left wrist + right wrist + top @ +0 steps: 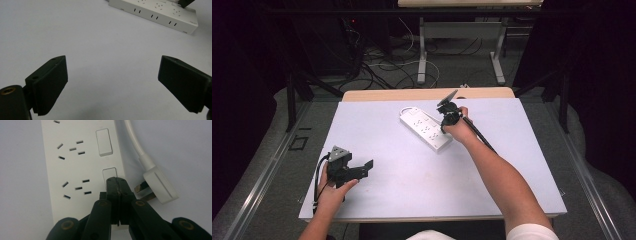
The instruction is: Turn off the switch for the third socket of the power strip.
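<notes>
Right gripper view shows one white power strip [82, 170] on the worktop [20, 182], with two switches and one plug [158, 186] just beside it. Right tool [117, 181] is pressed together, tips on the nearer switch [110, 173]. Left tool [112, 82] is spread, empty.

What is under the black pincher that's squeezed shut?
Under the shut right gripper lies the white power strip. Its tips sit over one of the strip's rocker switches, hiding that switch's lower part. Beside it, the white plug lies on the table.
</notes>
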A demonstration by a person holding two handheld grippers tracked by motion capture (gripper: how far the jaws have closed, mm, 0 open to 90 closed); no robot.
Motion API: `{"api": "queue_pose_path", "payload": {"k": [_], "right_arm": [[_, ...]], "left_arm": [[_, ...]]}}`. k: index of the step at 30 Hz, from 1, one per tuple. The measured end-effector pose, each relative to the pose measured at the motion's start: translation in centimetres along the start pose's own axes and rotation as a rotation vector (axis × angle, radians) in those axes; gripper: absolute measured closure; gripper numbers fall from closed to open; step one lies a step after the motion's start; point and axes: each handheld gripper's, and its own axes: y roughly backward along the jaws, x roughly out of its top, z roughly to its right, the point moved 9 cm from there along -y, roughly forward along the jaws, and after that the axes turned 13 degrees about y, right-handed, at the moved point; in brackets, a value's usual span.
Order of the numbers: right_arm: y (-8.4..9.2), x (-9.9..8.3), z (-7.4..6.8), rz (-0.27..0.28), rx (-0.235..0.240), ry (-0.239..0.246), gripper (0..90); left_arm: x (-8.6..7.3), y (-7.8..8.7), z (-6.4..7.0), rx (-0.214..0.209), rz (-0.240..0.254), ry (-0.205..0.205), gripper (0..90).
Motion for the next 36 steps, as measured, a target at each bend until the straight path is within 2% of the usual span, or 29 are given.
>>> {"api": "queue_pose_path", "payload": {"k": [10, 15, 16, 17, 18, 19, 21, 23, 24, 25, 26, 29, 31, 34, 36], "right_arm": [[-0.1, 0.2, 0.1, 0.026, 0.005, -0.008, 86.6], [0.1, 0.1, 0.1, 0.01, 0.006, 0.003, 82.3], [-0.2, 0.5, 0.0, 0.055, 0.01, -0.006, 81.4], [-0.2, 0.6, -0.1, 0.065, 0.013, -0.008, 80.6], [0.1, 0.4, -0.2, 0.04, 0.014, -0.032, 79.8], [0.2, 0.4, 0.0, 0.032, 0.006, -0.005, 78.9], [0.4, 0.3, 0.1, 0.017, 0.006, -0.002, 78.0], [0.5, 0.4, 0.1, 0.027, 0.002, -0.002, 76.0], [0.2, 0.8, 0.0, 0.081, 0.008, -0.016, 74.7], [0.8, 0.2, 0.1, -0.005, 0.0, -0.013, 73.6], [0.6, 0.5, 0.1, 0.042, 0.006, -0.015, 72.5], [0.7, 0.6, 0.1, 0.048, 0.007, -0.026, 68.9], [0.6, 0.9, 0.1, 0.09, 0.014, -0.031, 66.5], [1.0, 0.6, 0.2, 0.039, 0.011, -0.03, 61.8], [1.0, 0.7, 0.2, 0.05, 0.01, -0.035, 57.9]], "left_arm": [[-0.1, 0.0, -0.1, 0.002, 0.0, 0.006, 9.0], [-0.1, 0.0, 0.0, 0.001, -0.004, 0.007, 8.9], [-0.1, 0.0, 0.0, 0.001, -0.004, 0.007, 9.0], [-0.1, 0.0, 0.0, 0.002, -0.007, 0.006, 8.9], [-0.1, 0.0, 0.0, 0.002, -0.006, 0.006, 8.9], [-0.1, 0.0, 0.0, 0.002, -0.006, 0.005, 8.9], [-0.1, 0.0, 0.0, 0.002, -0.006, 0.005, 9.0], [-0.1, 0.0, 0.0, 0.001, -0.007, 0.006, 8.9], [-0.1, 0.0, 0.0, 0.001, -0.007, 0.005, 9.0], [-0.1, 0.0, 0.0, 0.002, -0.007, 0.005, 8.9], [-0.1, 0.0, 0.0, 0.002, -0.007, 0.004, 9.0], [-0.1, 0.0, 0.0, 0.002, -0.008, 0.0, 8.9], [-0.1, 0.0, 0.0, 0.002, -0.007, 0.001, 8.9], [-0.1, 0.0, 0.0, 0.002, -0.007, 0.002, 9.0], [-0.1, 0.0, 0.0, 0.002, -0.007, 0.003, 8.9]]}}
